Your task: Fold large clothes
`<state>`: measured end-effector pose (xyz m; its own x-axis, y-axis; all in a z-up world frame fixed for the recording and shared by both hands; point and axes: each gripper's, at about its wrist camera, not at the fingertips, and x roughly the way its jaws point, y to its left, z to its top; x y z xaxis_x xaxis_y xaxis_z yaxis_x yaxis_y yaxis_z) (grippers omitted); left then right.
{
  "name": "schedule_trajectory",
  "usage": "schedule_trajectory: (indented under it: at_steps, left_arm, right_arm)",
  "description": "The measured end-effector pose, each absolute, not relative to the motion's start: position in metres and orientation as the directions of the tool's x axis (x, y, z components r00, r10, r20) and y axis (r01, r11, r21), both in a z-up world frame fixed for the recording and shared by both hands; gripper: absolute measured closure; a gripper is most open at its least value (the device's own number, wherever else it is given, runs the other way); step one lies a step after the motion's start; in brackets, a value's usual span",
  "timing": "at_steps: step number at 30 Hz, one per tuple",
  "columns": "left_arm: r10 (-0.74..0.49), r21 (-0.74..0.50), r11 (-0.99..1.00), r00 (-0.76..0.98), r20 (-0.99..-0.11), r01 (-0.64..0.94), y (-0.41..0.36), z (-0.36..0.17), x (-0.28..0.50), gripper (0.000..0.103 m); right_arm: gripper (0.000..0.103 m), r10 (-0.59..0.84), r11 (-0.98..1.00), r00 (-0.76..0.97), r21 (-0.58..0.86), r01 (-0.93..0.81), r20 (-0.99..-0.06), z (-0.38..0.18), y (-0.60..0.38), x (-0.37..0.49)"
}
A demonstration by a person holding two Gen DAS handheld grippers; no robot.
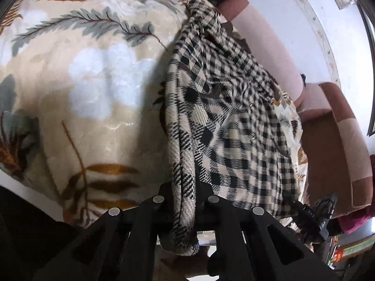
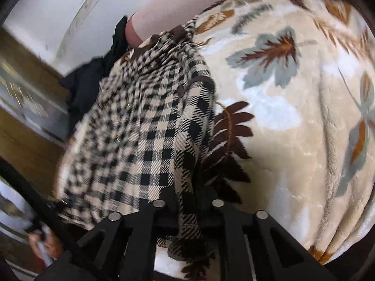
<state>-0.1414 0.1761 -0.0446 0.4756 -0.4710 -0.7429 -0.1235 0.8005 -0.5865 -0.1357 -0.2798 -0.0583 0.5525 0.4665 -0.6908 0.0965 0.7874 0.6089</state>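
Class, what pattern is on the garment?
Black-and-cream check on the garment, clearest in the left wrist view.

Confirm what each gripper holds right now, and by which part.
Both hold the checked garment. The left gripper is shut on a bunched edge fold of it; the right gripper is shut on another bunched edge. Which edges, cannot tell.

Large black-and-cream checked garment (image 1: 225,121), small gingham panels beside bolder plaid, brown trim near the far end, crumpled and draped lengthwise, far end bunched, near edges gathered into narrow folds, partly lifted
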Motion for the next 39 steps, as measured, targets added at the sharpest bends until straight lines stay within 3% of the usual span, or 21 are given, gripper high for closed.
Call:
schedule_trajectory:
  at_steps: [4,12,14,20,22,25,29,30,35,39]
  left_arm:
    - [-0.465,-0.578,0.811,0.496,-0.733,-0.094,0.176,-0.029,-0.158,0.097]
    - [-0.453,-0.548,0.831,0.457,-0.765,-0.093,0.183,-0.037,-0.188,0.096]
    - [-0.467,-0.564,0.819,0.45,-0.761,-0.104,0.193,-0.042,-0.19,0.094]
    - [-0.463,-0.563,0.824,0.488,-0.74,-0.072,0.215,-0.026,-0.216,0.086]
    - [-0.458,-0.554,0.83,0.497,-0.737,-0.057,0.217,-0.02,-0.224,0.083]
    - [-0.444,-0.534,0.845,0.518,-0.731,-0.031,0.21,-0.009,-0.23,0.081]
    - [-0.426,-0.486,0.873,0.56,-0.71,0.048,0.189,0.015,-0.221,0.06]
    - [-0.425,-0.475,0.877,0.565,-0.707,0.067,0.178,0.02,-0.214,0.059]
    - [-0.478,-0.477,0.862,0.586,-0.654,0.171,0.147,0.044,-0.202,0.059]
    - [-0.471,-0.435,0.873,0.616,-0.632,0.222,0.135,0.057,-0.2,0.045]
  right_arm:
    - [0.095,0.521,0.75,0.551,0.658,0.071,-0.652,-0.049,-0.287,-0.147]
    - [0.094,0.51,0.777,0.516,0.626,0.067,-0.688,-0.05,-0.291,-0.168]
    - [0.082,0.477,0.787,0.52,0.608,0.105,-0.709,-0.052,-0.3,-0.173]
    - [0.069,0.34,0.78,0.671,0.596,0.19,-0.659,-0.017,-0.34,-0.215]
    - [0.069,0.352,0.773,0.705,0.616,0.152,-0.616,-0.002,-0.338,-0.218]
    - [0.069,0.492,0.767,0.643,0.642,-0.001,-0.587,0.007,-0.294,-0.199]
    - [0.069,0.678,0.708,0.442,0.683,-0.177,-0.588,-0.014,-0.211,-0.167]
    - [0.069,0.704,0.695,0.39,0.689,-0.206,-0.594,-0.022,-0.189,-0.158]
    - [0.069,0.685,0.728,0.289,0.621,-0.289,-0.668,-0.049,-0.112,-0.127]
    - [0.057,0.651,0.756,0.283,0.566,-0.33,-0.704,-0.054,-0.083,-0.121]
